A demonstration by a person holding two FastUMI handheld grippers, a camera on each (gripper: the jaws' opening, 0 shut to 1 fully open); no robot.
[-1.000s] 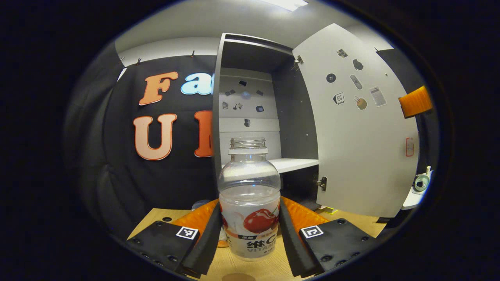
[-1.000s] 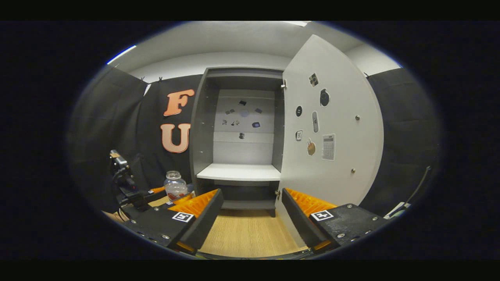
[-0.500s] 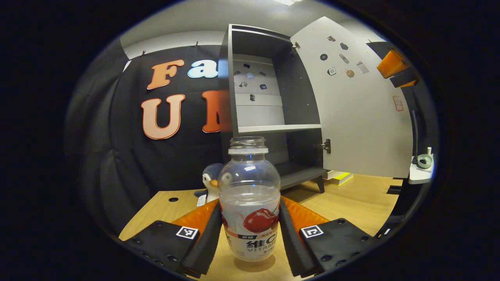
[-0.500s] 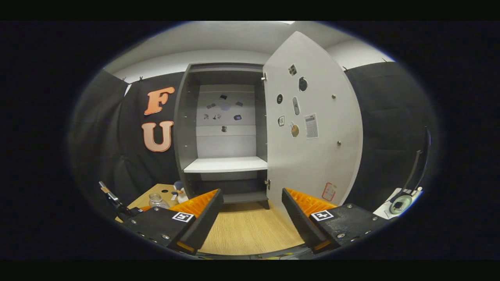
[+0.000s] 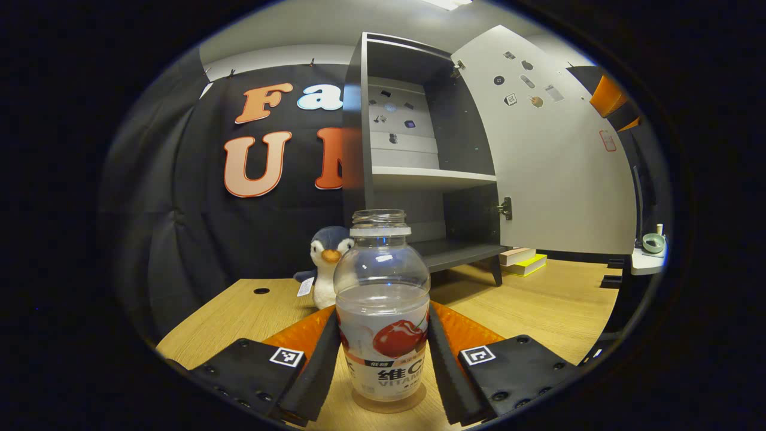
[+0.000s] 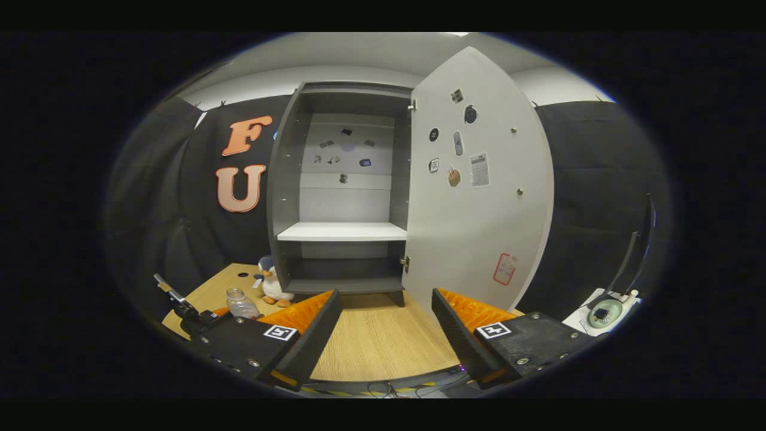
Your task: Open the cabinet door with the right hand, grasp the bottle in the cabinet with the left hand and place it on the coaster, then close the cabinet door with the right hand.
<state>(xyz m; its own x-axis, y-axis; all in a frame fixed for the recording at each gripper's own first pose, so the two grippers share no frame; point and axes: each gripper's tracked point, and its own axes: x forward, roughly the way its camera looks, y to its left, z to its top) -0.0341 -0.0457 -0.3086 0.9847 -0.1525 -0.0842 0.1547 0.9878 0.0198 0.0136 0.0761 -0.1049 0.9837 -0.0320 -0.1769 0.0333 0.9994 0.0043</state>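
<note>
So the clear plastic bottle with the cherry label stood upright with no cap on, sitting on a round brown coaster on the light wooden table. It looked partly filled with clear liquid, up to about where the label started. The left gripper was clenched on it, a finger pressed against each side of the labelled lower half. In the right gripper view the same bottle showed small at the near left of the table, with the left gripper's body next to it.

Just behind the bottle, a bit to the left, sat a small plush penguin with an orange beak, close to the cabinet's left side. The tall dark grey cabinet stood farther back on the table with its white door swung wide open to the right. Inside, the white shelf had nothing standing on it and neither did the dark bottom compartment under it; the pale back panel carried a few small stickers, and the inside of the door had some too.

The right gripper hung in front of the open cabinet, fingers spread apart with just bare tabletop between them. Over at the far right, a little white side surface held a small green round thing that I couldn't make out.
</note>
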